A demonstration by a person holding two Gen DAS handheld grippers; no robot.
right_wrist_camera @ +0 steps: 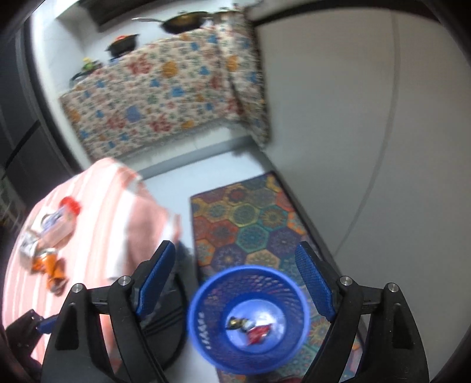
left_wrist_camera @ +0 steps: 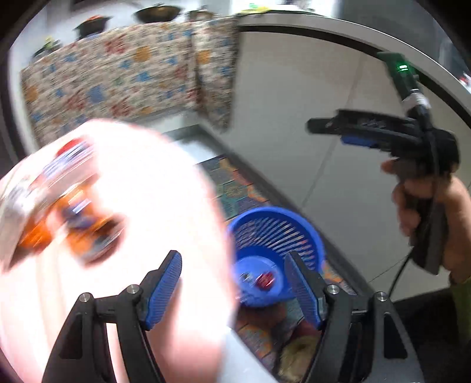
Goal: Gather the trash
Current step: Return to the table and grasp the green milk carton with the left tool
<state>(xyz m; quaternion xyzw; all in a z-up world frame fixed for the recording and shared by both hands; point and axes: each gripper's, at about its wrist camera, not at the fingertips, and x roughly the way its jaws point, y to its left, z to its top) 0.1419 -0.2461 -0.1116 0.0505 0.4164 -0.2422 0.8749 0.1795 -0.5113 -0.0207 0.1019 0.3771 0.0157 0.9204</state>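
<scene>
A blue mesh basket stands on the floor below my right gripper, which is open and empty. A red wrapper and a dark scrap lie at its bottom. On the pink striped tablecloth at the left lie a clear bottle with a red cap and an orange wrapper. My left gripper is open with nothing between its pads, straddling the table edge and the basket. The bottle and orange wrapper are blurred here. A hand holds the right gripper at the upper right.
A colourful hexagon rug lies under the basket. A counter draped in floral cloth carries pans at the back. The table's black round base sits left of the basket. Grey floor spreads to the right.
</scene>
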